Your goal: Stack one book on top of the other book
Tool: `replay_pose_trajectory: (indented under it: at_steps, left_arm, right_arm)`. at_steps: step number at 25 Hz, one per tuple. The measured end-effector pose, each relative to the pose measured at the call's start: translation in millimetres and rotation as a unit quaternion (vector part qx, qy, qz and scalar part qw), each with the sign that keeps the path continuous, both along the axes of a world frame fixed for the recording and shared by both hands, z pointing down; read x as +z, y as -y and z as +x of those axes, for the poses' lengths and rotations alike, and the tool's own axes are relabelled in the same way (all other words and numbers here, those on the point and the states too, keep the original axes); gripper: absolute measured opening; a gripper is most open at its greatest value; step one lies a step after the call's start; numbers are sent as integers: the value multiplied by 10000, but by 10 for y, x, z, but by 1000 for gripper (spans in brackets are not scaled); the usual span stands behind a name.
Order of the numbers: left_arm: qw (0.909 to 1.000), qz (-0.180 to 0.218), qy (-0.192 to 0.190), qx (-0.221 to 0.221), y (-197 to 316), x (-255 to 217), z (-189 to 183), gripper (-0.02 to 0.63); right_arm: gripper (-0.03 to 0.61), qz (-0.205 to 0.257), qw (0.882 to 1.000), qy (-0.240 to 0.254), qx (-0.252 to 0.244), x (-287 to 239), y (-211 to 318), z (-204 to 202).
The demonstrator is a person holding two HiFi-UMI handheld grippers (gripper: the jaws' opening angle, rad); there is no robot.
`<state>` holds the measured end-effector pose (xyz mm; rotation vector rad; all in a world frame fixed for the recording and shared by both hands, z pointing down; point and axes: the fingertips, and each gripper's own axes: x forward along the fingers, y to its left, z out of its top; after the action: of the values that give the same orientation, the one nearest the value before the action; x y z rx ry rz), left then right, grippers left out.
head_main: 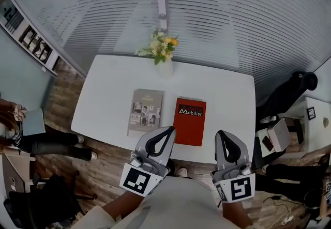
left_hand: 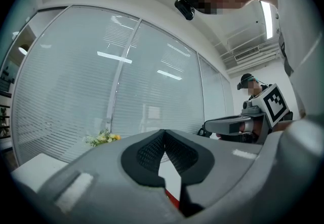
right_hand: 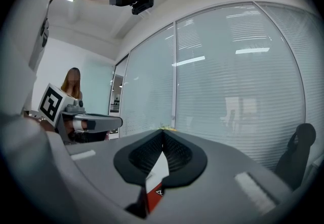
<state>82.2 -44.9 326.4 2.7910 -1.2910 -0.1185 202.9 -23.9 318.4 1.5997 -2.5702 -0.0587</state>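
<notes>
Two books lie side by side on the white table (head_main: 108, 83): a grey book (head_main: 145, 111) on the left and a red book (head_main: 189, 121) on the right. My left gripper (head_main: 169, 130) hangs over the table's near edge, its tip between the two books, jaws shut and empty. My right gripper (head_main: 220, 134) is to the right of the red book, near the table edge, also shut and empty. In the left gripper view a red sliver of the book (left_hand: 171, 196) shows under the shut jaws. Below the jaws in the right gripper view lies the red book (right_hand: 153, 196).
A vase of flowers (head_main: 163, 52) stands at the table's far edge, with glass walls with blinds behind it. A black chair (head_main: 287, 93) is at the right. A seated person (head_main: 31, 140) is at the left, and boxes (head_main: 274, 137) sit at the right.
</notes>
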Motion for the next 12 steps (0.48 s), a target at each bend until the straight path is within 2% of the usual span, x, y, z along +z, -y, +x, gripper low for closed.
replay_pose_trajectory:
  at_steps: [12]
  left_arm:
    - [9998, -134, -96, 59, 525, 112, -529, 5]
  right_arm:
    - [3, -27, 10000, -79, 46, 36, 528, -544]
